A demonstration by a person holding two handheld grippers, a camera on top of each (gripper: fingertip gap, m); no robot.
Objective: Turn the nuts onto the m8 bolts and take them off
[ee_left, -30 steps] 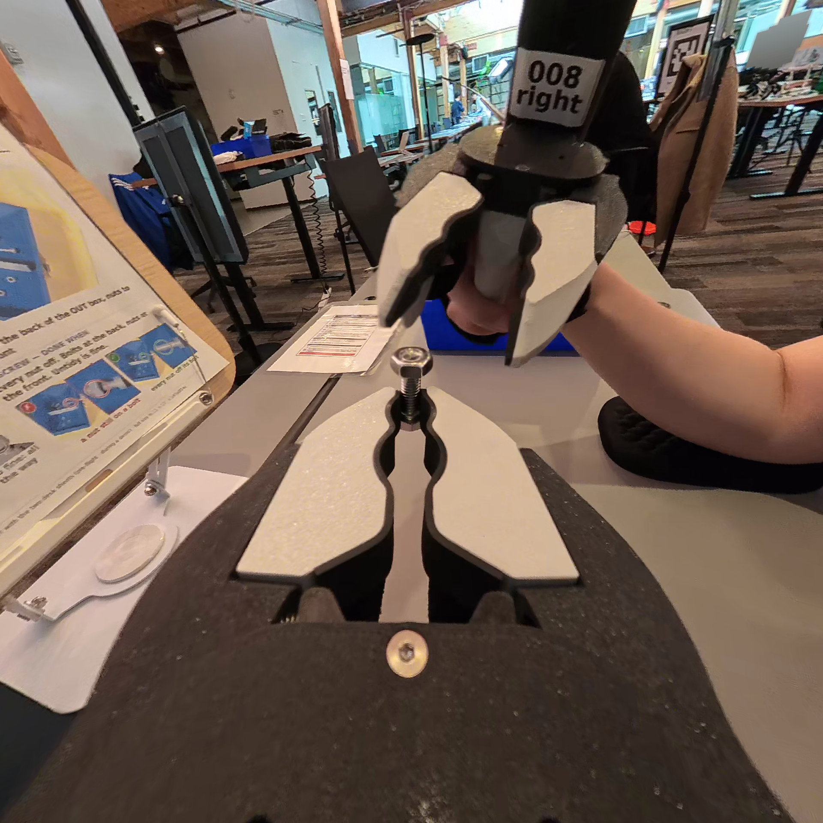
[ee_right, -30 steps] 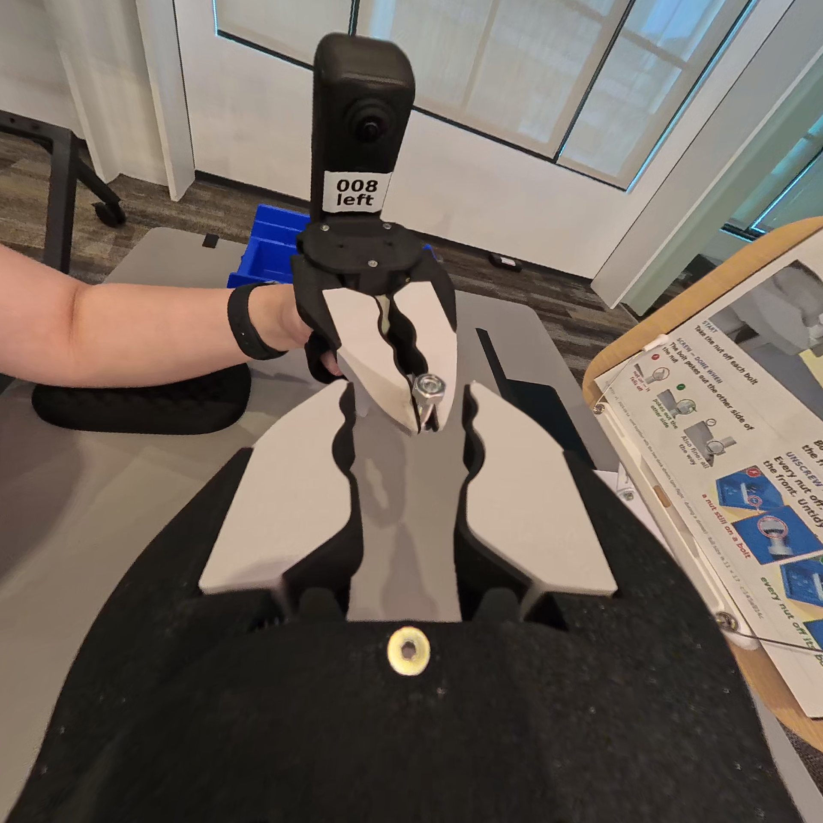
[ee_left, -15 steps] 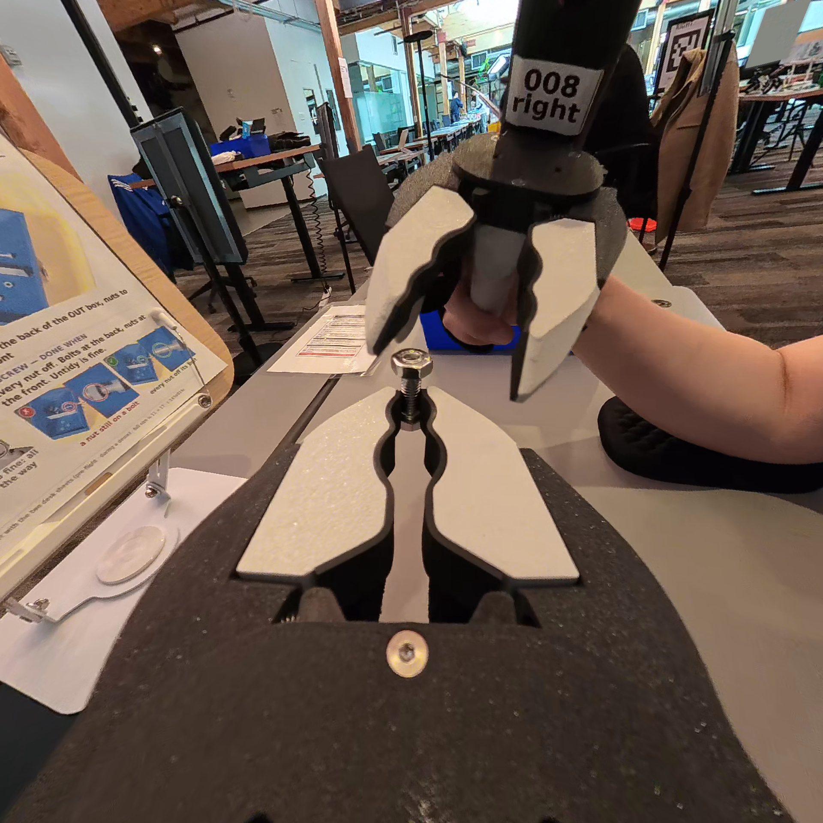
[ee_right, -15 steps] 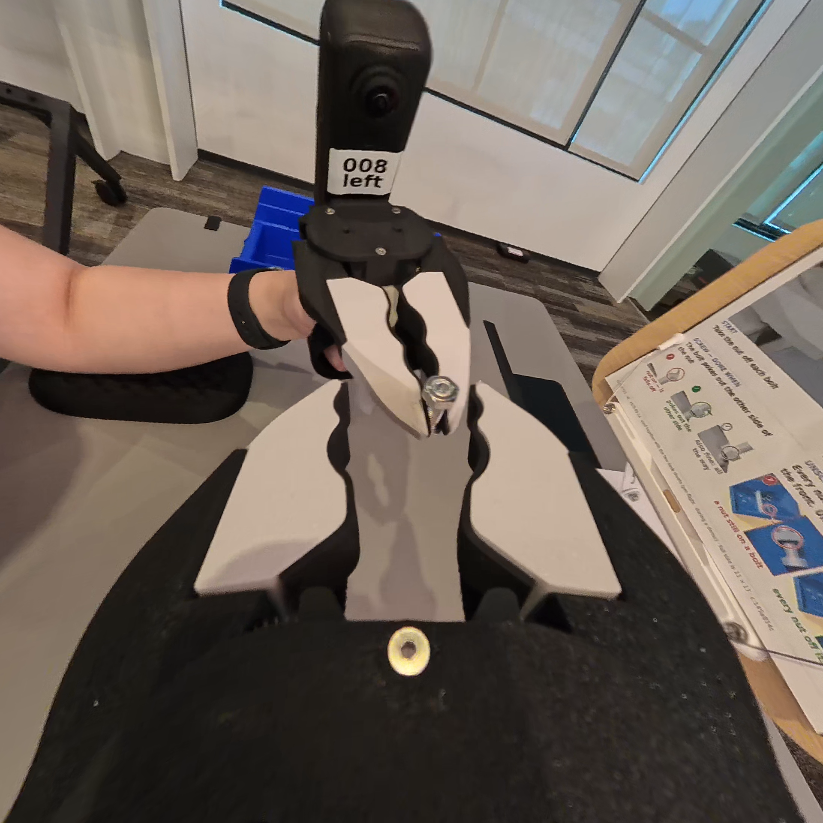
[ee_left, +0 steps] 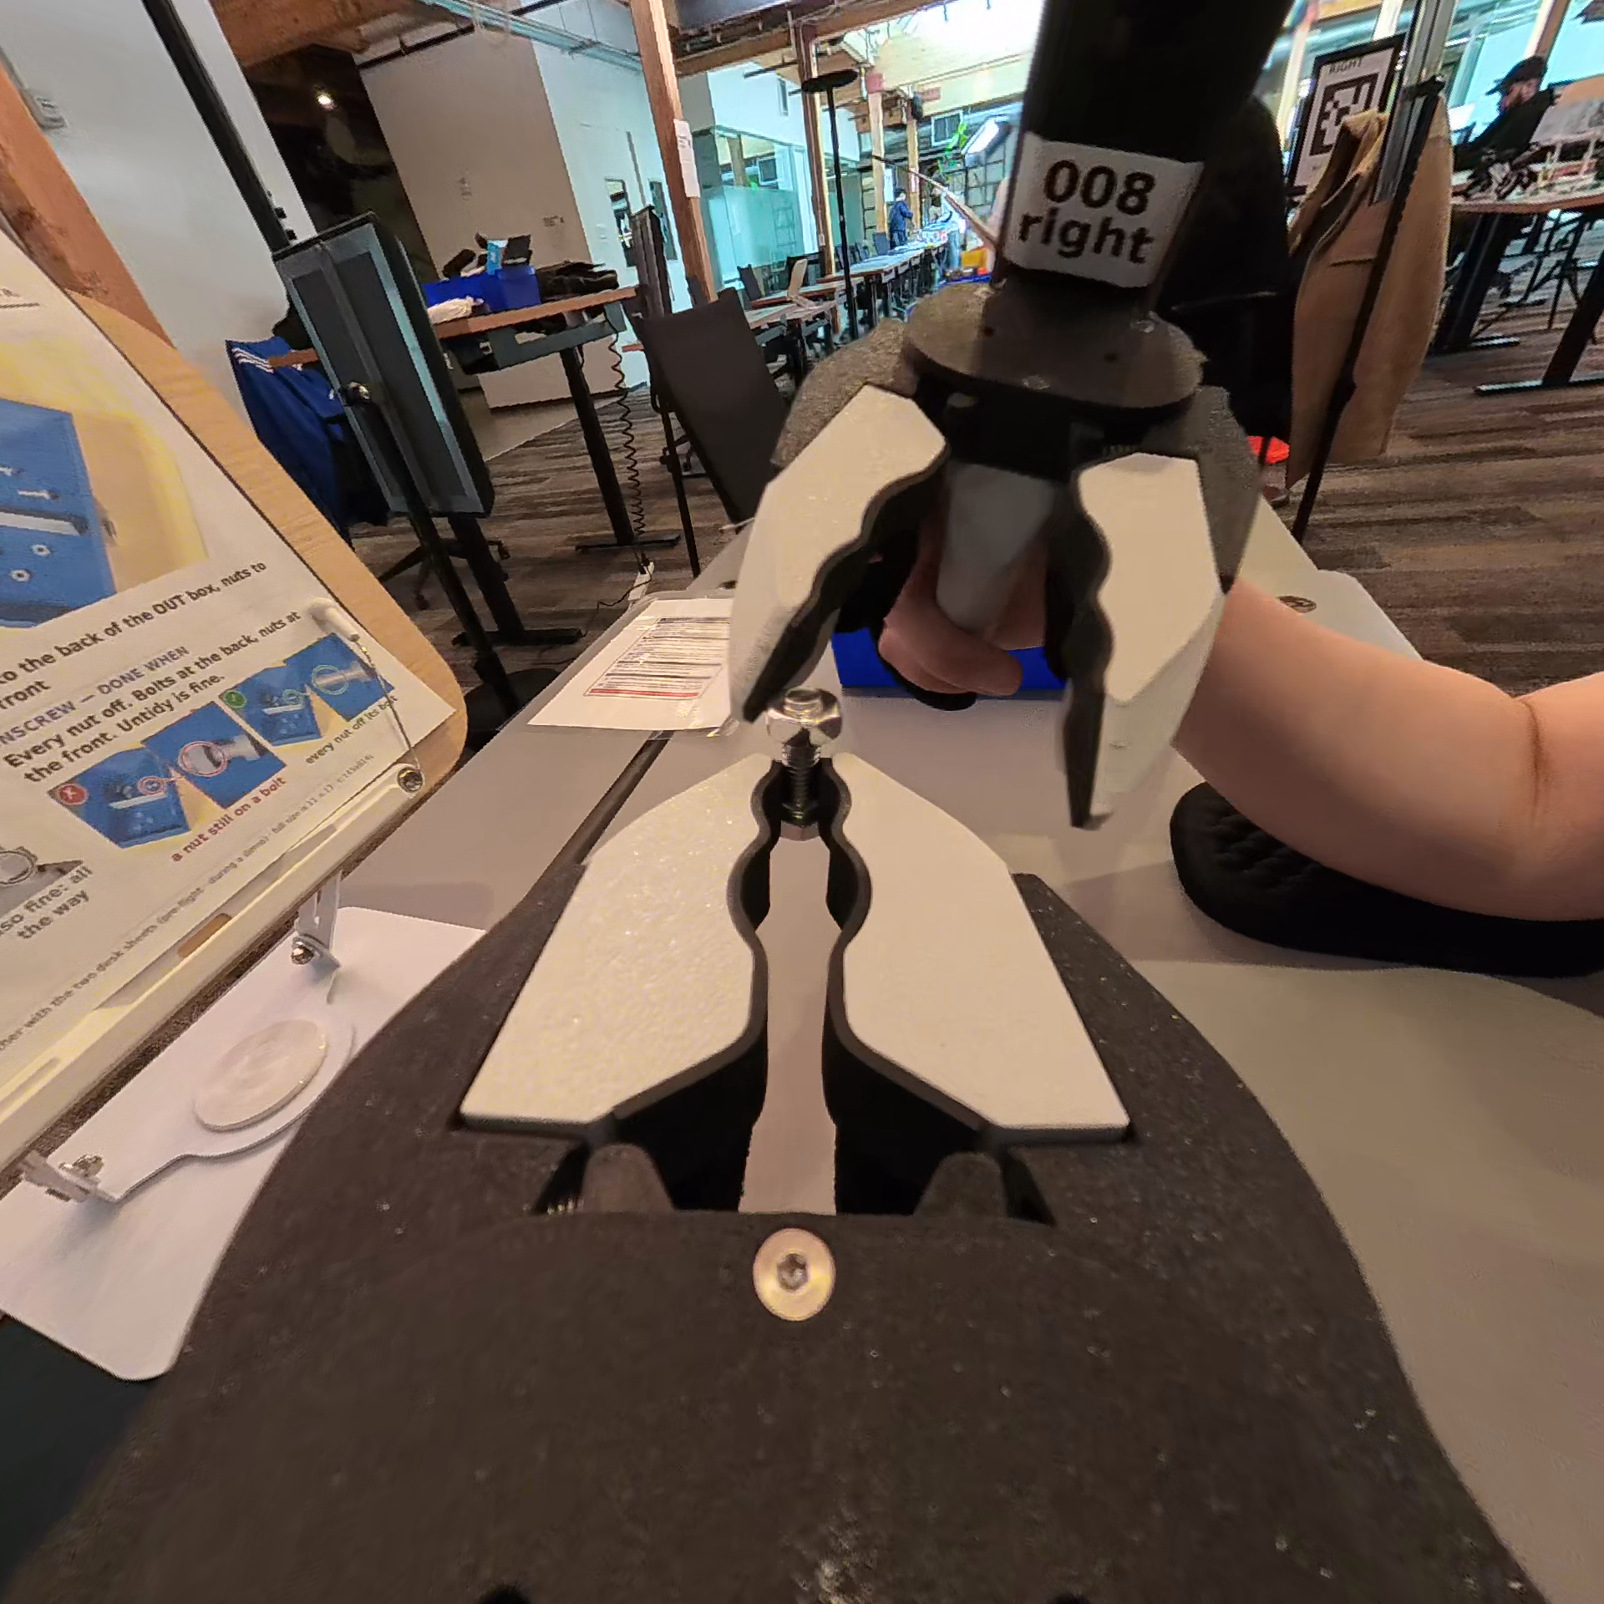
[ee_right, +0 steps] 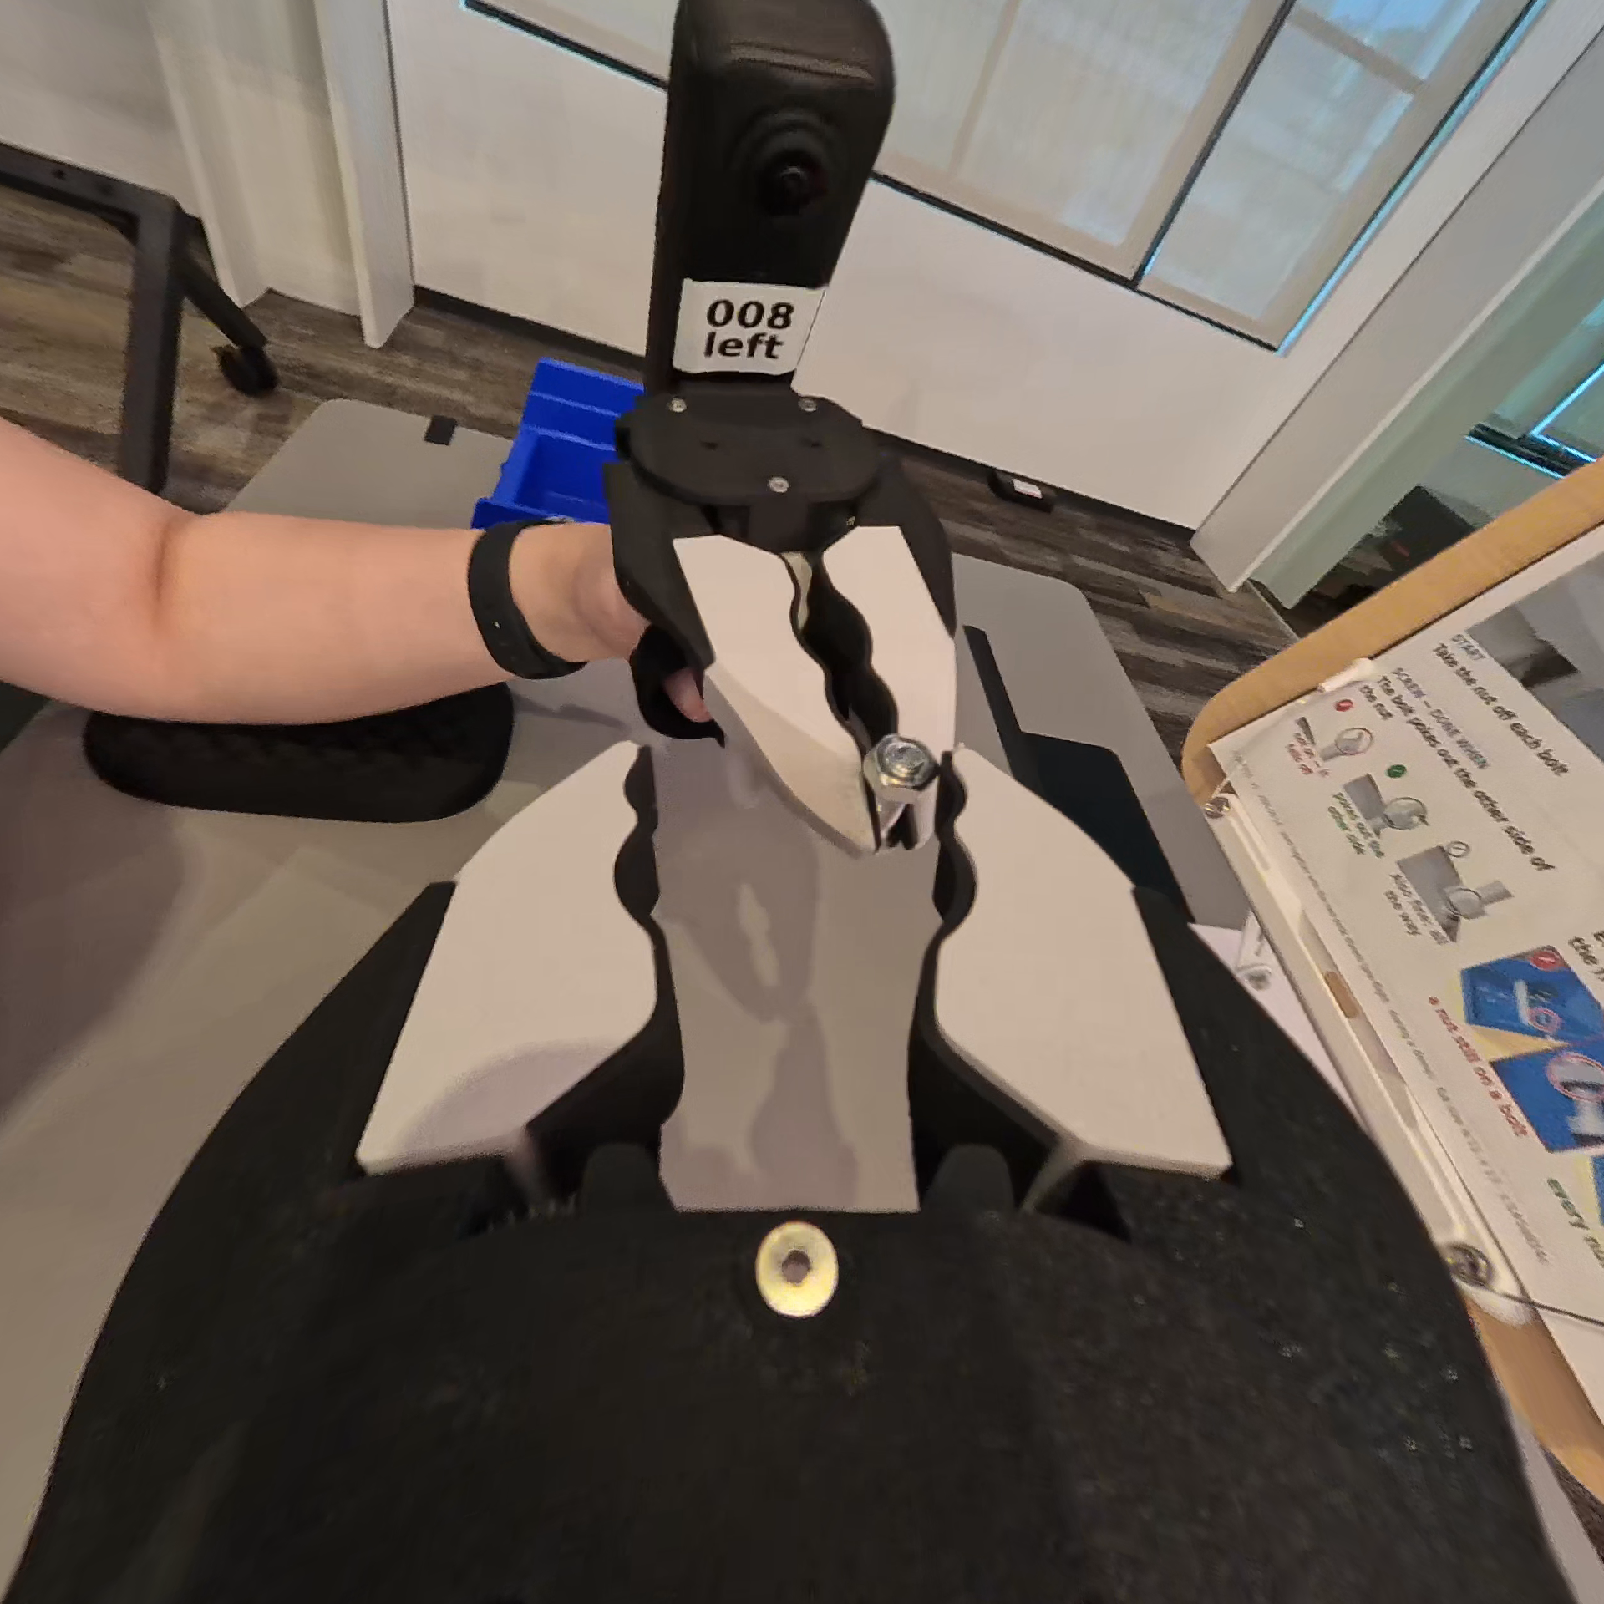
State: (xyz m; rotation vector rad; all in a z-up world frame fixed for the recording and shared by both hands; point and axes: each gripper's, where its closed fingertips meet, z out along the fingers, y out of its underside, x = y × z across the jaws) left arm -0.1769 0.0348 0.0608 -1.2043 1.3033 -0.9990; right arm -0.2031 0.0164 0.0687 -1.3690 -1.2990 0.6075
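A silver M8 bolt (ee_left: 797, 768) stands upright, pinched at its lower end between the tips of my left gripper (ee_left: 798, 781), which is shut on it. A hex piece (ee_left: 803, 713) tops the bolt, with bare thread below it; I cannot tell if it is the nut or the bolt head. My right gripper (ee_left: 911, 764) faces it, open and empty, with one fingertip (ee_left: 751, 703) just beside the hex top. In the right wrist view the bolt (ee_right: 903, 772) sits in the left gripper (ee_right: 885, 838), close to the inner edge of the right gripper's (ee_right: 794, 755) right-hand finger (ee_right: 1041, 955).
A wooden stand with an instruction sheet (ee_left: 174, 694) is beside the grippers, also in the right wrist view (ee_right: 1432, 868). A blue bin (ee_right: 555, 451) sits farther back. Black wrist rests (ee_left: 1345, 894) (ee_right: 286, 755) lie under the forearms on the grey table (ee_left: 1302, 1128). A printed paper (ee_left: 660, 668) lies behind. My two grippers' fingertips are within a few centimetres of each other.
My right gripper has come lower and closer to the bolt, still open. In the right wrist view the bolt has shifted toward the right-hand finger. The left gripper stays shut on the bolt.
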